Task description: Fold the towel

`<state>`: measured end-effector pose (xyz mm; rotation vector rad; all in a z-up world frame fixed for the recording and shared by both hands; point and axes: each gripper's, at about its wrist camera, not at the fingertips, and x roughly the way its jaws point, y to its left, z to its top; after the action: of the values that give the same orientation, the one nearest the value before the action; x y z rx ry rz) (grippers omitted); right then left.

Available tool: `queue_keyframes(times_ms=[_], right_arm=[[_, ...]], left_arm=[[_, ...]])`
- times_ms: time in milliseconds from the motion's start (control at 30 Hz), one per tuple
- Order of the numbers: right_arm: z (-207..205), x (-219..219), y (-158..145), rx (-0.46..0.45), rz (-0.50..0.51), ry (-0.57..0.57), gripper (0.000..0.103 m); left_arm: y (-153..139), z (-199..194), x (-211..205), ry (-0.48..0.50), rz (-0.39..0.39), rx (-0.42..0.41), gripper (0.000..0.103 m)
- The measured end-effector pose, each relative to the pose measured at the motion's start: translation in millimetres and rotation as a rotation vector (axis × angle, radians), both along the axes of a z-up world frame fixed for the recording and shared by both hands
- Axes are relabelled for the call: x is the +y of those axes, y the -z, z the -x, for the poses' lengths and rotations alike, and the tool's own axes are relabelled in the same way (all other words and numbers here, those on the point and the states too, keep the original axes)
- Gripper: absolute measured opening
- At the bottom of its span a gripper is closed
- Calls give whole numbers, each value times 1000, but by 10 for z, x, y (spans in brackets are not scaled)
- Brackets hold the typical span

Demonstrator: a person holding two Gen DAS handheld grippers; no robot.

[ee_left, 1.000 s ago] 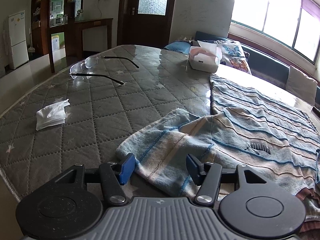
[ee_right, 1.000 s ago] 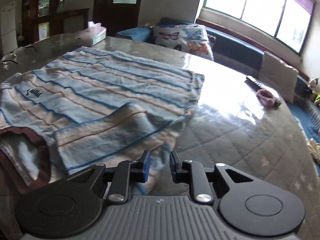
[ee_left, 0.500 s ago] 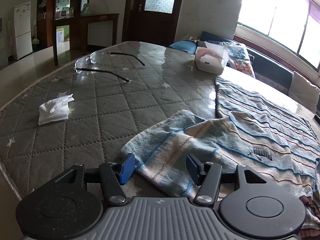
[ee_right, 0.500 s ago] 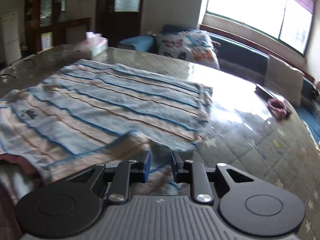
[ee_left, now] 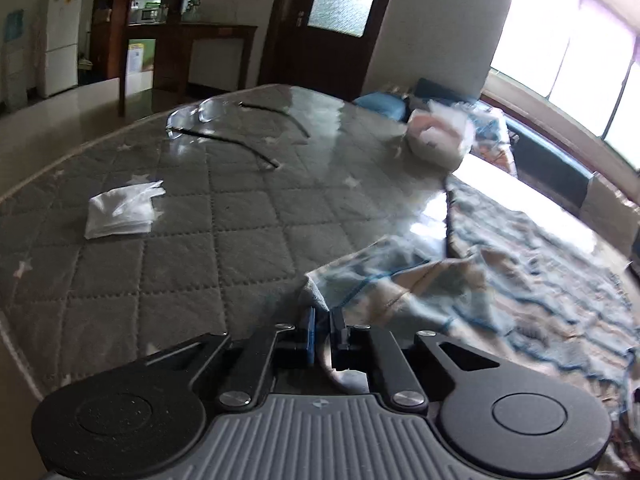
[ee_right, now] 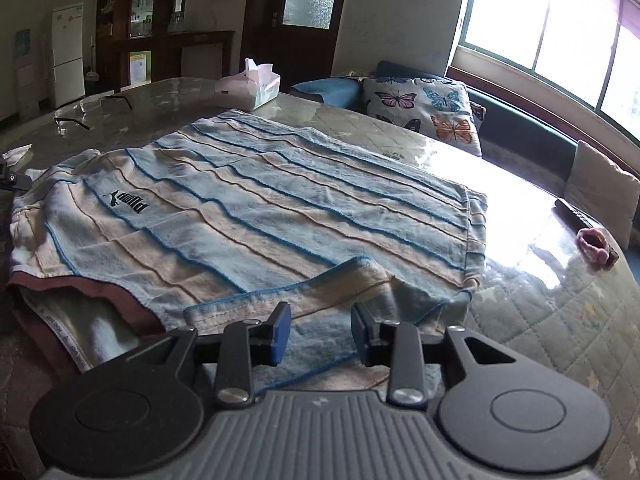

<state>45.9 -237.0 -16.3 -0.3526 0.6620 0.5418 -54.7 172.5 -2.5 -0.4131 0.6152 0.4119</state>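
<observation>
Two tongs: one per hand
Left tongs: clenched on the towel's near left corner
Right tongs: released, fingers spread over a turned-back flap
Towel place: spread on the quilted table
Beyond: glasses, tissue box, crumpled tissue

Quilted table (glossy) bears towel, glasses, tissue.

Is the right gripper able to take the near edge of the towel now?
Probably yes. The right gripper is open, and the folded near edge of the towel lies between its fingers with nothing on top of it.
</observation>
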Motion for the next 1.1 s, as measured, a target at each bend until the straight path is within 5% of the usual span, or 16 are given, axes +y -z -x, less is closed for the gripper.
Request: queue_keyframes(times_ms=[300,667,867,1100], right_arm=[[66,-27,-38,-6,-1,11,34],[102,-63,-22,6,-10,18,34],[100,-77,-51,5,-24,15,34],[113,-57,1,27,-36,9,34]], left_arm=[[-344,40,-457,338,12,-206,4],[-161,-136,-950,663,62,-84,7],[-332,-161,-811,656,0,-136,8],[-41,-508,-678,580,-71,-7,8]])
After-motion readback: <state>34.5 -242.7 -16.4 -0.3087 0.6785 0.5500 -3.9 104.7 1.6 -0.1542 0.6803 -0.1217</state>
